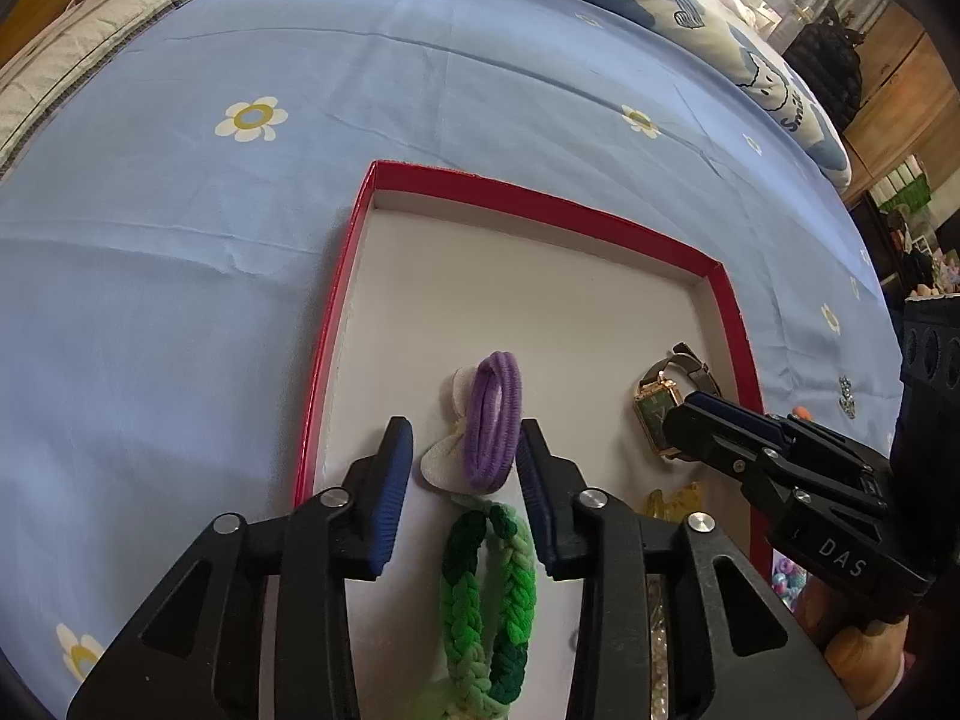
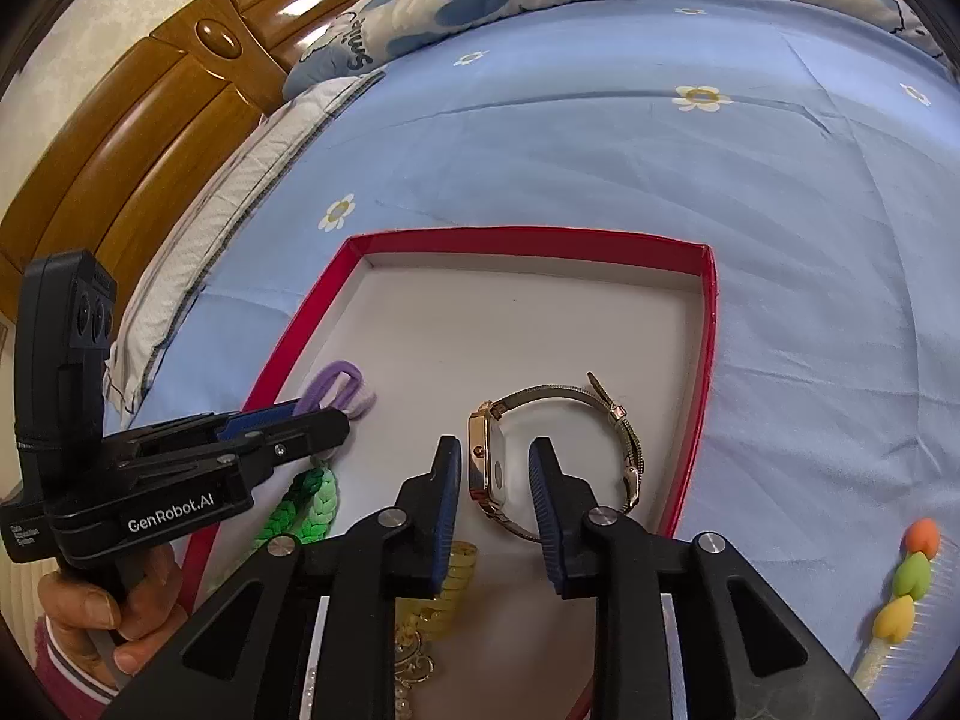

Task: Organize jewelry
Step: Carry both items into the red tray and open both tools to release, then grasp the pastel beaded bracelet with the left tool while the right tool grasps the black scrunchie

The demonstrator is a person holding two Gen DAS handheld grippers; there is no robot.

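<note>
Hovering over the near left part of the red box [image 1: 336, 324], the left tool [image 1: 465, 468] has its blue pads apart; the purple hair tie [image 1: 495, 420] with its white bow [image 1: 447, 450] stands on edge between them. The right pad sits just beside the tie; the left pad is clear of it, so nothing is clamped. Nearer the camera, a green braided band [image 1: 486, 594] lies on the white box floor.

The right tool [image 2: 495, 480] is likewise apart, straddling the case of the gold watch [image 2: 498, 468], which rests on its side with its mesh strap curving off to the right. The pads flank the case; whether either one touches it I cannot tell. A yellow translucent clip [image 2: 450, 588] lies below the left pad.

The box sits on a bed with a blue flowered sheet [image 2: 600, 150]. A hair comb with orange, green and yellow hearts [image 2: 906, 582] lies on the sheet outside the box, to the right.
</note>
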